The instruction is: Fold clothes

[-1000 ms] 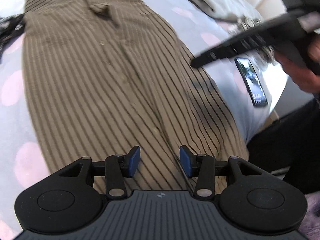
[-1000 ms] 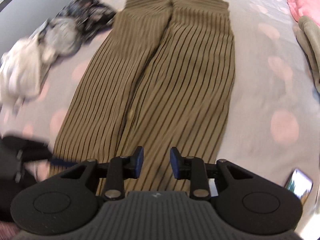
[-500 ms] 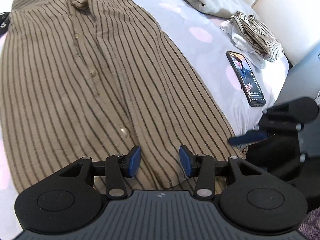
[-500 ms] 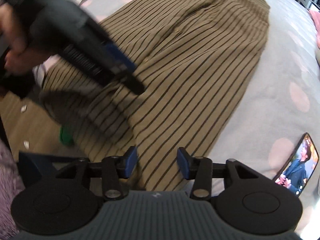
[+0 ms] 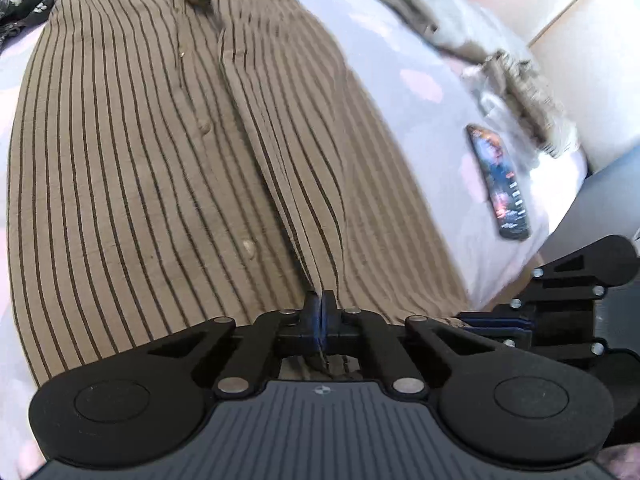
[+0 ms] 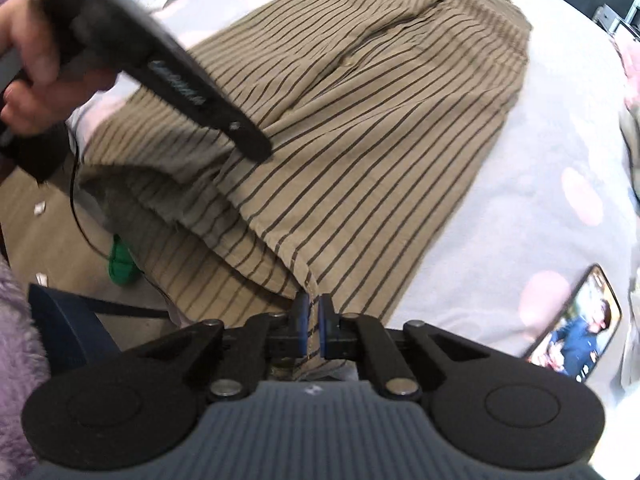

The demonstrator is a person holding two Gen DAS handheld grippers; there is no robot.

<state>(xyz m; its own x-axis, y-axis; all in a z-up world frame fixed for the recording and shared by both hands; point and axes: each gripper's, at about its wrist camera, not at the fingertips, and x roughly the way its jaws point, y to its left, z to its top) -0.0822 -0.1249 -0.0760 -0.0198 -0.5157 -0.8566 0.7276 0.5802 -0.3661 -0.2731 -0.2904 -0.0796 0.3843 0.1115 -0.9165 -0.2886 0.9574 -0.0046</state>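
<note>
An olive-brown button shirt (image 5: 168, 168) with dark stripes lies spread on the lilac dotted bed (image 5: 384, 40), collar far, hem near. My left gripper (image 5: 320, 312) is shut on the hem by the button placket, and a ridge of cloth rises into its pads. In the right wrist view the shirt (image 6: 380, 120) runs off the bed edge. My right gripper (image 6: 314, 320) is closing, with the hem corner pinched between its blue pads. The left gripper (image 6: 256, 148), held by a hand (image 6: 32, 76), bites the hem further left.
A lit phone (image 5: 498, 184) (image 6: 576, 336) lies on the bed right of the shirt. A grey garment (image 5: 432, 24) and a striped bundle (image 5: 520, 96) sit beyond it. A dark floral garment (image 5: 20, 4) lies far left. Below the bed edge is floor with a green object (image 6: 120, 264).
Both grippers went from open above the hem to closed on it. The right gripper swung in beside the left at the near bed edge. The cloth now puckers at each grip.
</note>
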